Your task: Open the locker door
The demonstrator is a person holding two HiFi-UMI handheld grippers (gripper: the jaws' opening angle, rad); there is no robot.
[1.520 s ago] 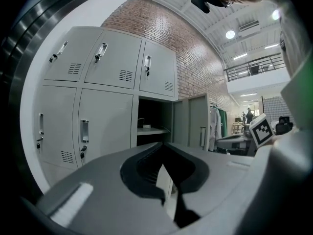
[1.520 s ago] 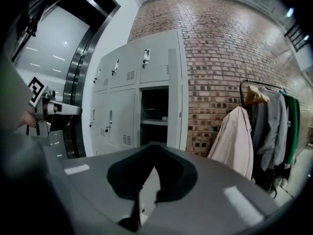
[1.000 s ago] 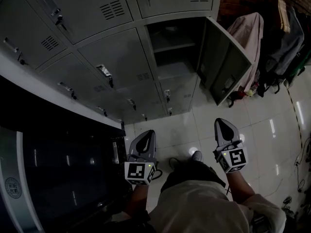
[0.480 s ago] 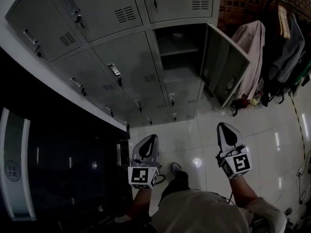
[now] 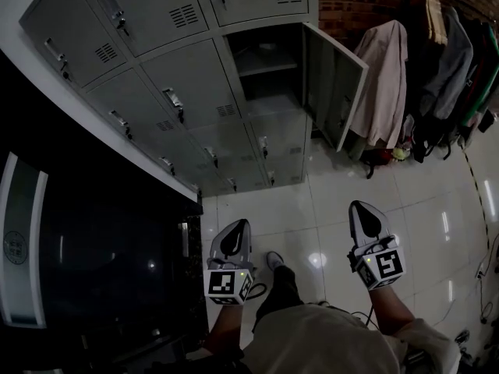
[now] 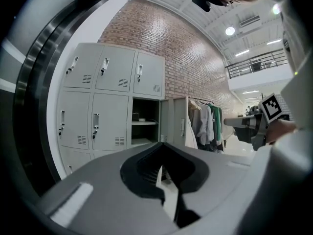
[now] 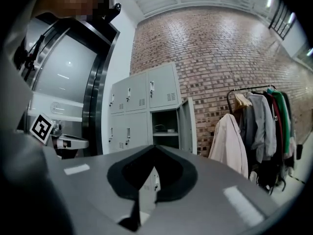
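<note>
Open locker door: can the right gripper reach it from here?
Probably not without stepping closer: the right gripper, jaws shut, sits well short of the open door, though only floor lies between.

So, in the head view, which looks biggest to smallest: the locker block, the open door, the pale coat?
Locker block is largest. Then come the open door and the pale coat, which look about alike, so I leave them unranked.

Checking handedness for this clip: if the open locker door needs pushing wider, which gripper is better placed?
Right, probably. The right gripper hangs below the open door, which swings out on that side; the left gripper sits toward the closed lockers. Both are shut and empty.
</note>
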